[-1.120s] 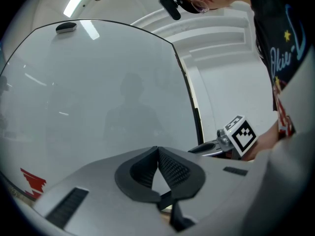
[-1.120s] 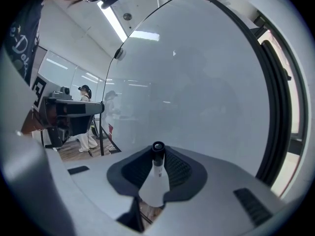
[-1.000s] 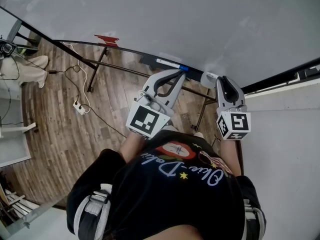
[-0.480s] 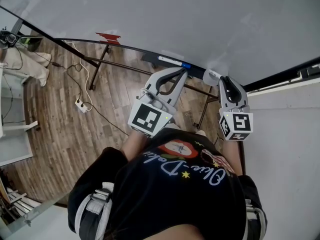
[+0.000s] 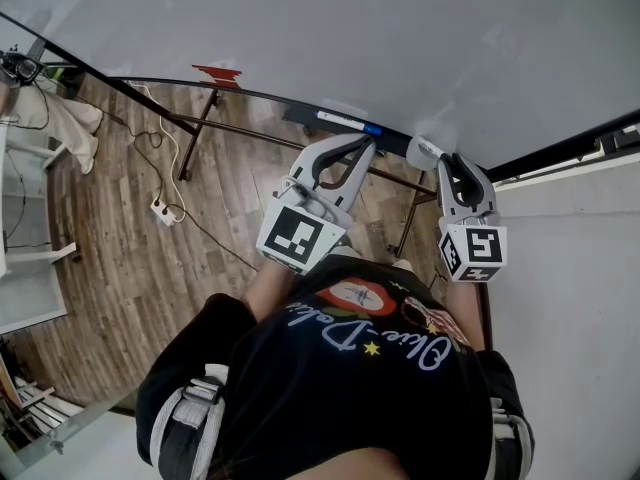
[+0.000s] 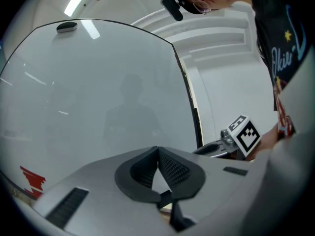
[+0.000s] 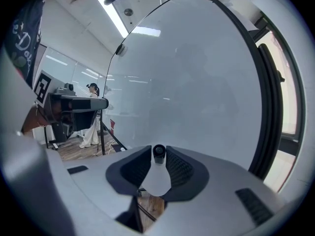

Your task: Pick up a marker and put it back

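Before a whiteboard [image 5: 400,38] with a blue-capped marker [image 5: 345,123] on its ledge, the left gripper [image 6: 157,150] is closed empty; the right gripper [image 7: 158,149], just opening, flanks a black-tipped marker [image 7: 158,153].

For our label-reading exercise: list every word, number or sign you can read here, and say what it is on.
"Okie-D", rest hidden: black shirt, seen upside down.
Tool cubes: square patterns, no letters.
Blue-capped marker: print too small to read.
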A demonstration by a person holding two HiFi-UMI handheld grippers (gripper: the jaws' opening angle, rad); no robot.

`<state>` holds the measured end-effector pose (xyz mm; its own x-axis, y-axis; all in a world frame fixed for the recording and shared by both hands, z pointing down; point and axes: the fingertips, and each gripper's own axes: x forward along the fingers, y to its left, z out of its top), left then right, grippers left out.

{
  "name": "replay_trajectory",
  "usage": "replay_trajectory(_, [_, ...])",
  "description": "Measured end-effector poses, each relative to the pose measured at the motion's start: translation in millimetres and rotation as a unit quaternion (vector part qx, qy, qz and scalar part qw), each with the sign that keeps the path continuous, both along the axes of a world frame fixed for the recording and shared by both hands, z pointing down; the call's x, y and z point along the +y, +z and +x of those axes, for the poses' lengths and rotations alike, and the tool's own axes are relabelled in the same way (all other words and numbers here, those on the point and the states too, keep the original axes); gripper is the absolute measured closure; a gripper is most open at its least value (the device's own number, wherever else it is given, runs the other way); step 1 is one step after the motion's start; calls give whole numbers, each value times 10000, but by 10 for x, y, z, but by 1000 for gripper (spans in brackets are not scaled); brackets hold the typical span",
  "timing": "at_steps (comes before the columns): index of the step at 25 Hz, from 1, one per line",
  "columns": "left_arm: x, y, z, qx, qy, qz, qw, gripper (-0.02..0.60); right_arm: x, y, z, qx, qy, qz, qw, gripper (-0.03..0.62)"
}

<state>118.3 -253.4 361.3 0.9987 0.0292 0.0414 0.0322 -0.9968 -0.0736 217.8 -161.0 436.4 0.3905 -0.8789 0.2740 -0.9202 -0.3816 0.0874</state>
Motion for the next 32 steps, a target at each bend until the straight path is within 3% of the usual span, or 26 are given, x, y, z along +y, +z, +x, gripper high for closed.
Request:
replay_trajectory(12, [-5, -16, -64, -12, -27, -3, 10000, 578, 2, -413, -55, 271, 21, 496, 9984, 497])
replay_trajectory(20, [6, -4, -92, 15, -62, 2, 10000, 578, 47, -668, -112, 415, -33, 998, 9941, 577])
replay_trajectory(32, [60, -7, -121, -1, -103, 37, 9999, 577, 82, -737, -185, 374, -177, 1101, 9931, 594])
